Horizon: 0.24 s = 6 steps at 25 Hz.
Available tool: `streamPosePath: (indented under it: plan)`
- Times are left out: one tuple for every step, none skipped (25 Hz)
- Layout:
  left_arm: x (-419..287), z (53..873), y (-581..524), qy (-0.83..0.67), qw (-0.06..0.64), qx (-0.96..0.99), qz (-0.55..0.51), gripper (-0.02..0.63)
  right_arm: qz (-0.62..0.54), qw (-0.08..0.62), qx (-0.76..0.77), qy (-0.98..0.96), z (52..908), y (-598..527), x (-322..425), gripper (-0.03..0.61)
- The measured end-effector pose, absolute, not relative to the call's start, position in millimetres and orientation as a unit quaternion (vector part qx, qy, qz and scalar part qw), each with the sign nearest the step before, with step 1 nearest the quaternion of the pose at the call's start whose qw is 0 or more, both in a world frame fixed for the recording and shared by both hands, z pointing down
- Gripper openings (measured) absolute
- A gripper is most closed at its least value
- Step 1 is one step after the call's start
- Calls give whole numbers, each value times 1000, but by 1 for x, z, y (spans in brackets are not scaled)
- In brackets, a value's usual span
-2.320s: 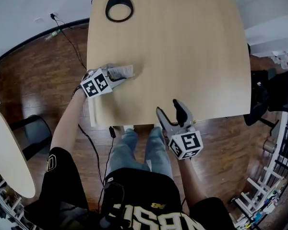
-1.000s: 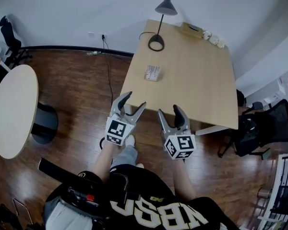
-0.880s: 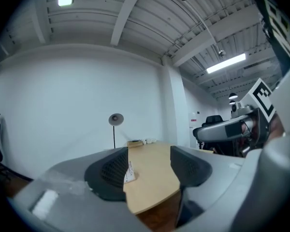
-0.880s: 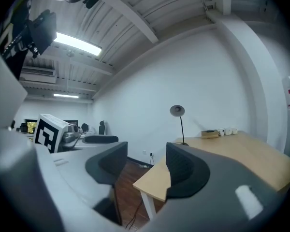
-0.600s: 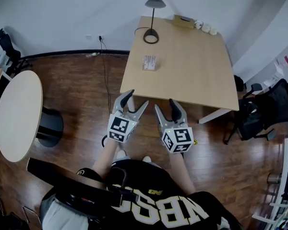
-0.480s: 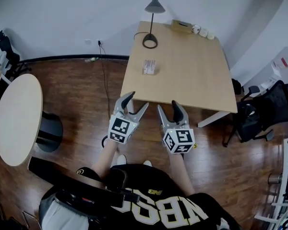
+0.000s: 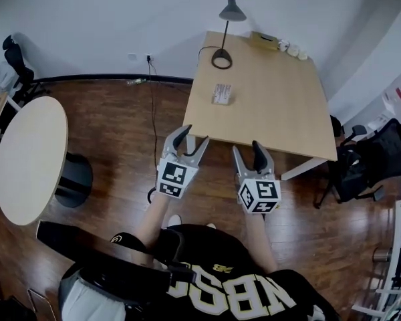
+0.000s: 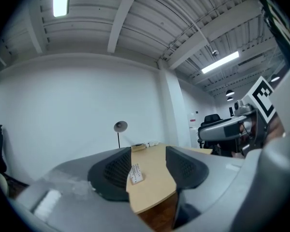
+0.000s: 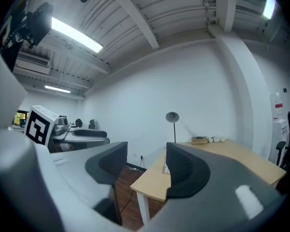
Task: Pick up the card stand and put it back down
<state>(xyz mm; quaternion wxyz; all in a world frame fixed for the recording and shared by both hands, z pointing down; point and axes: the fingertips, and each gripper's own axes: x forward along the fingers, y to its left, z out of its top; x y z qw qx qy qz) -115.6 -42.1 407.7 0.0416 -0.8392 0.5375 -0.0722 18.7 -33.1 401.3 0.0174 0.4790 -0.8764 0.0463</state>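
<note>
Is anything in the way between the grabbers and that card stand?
Nothing visible. The left gripper, jaws closing on nothing, and the right gripper hang over the floor; only bare table lies before the card stand. The lamp stands beyond it.

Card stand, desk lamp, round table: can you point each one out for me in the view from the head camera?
card stand (image 7: 222, 93), head view, its white face.
desk lamp (image 7: 221, 59), head view, its ring-shaped base.
round table (image 7: 30, 159), head view, bare middle of its top.
</note>
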Motion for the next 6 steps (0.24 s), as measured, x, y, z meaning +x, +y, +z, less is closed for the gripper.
streamPosePath:
  plan:
    - [-117,407,-41,538,40,-839,-69,227,41,17,477,-878,398,-32,17,249]
    - [-118,406,-41,539,39,-839,-67,226,37,16,475,-879,395,-32,14,249]
    - [-119,405,-41,540,39,-838,-65,227,34,14,474,-880,392,-32,12,249]
    - [-121,404,-41,542,38,-837,-64,227,33,14,472,-881,391,-32,9,249]
    - [-122,403,-41,543,38,-836,-64,227,32,14,470,-882,390,-31,7,249]
    - [-124,403,-40,545,37,-836,-63,227,31,14,469,-883,389,-31,4,249]
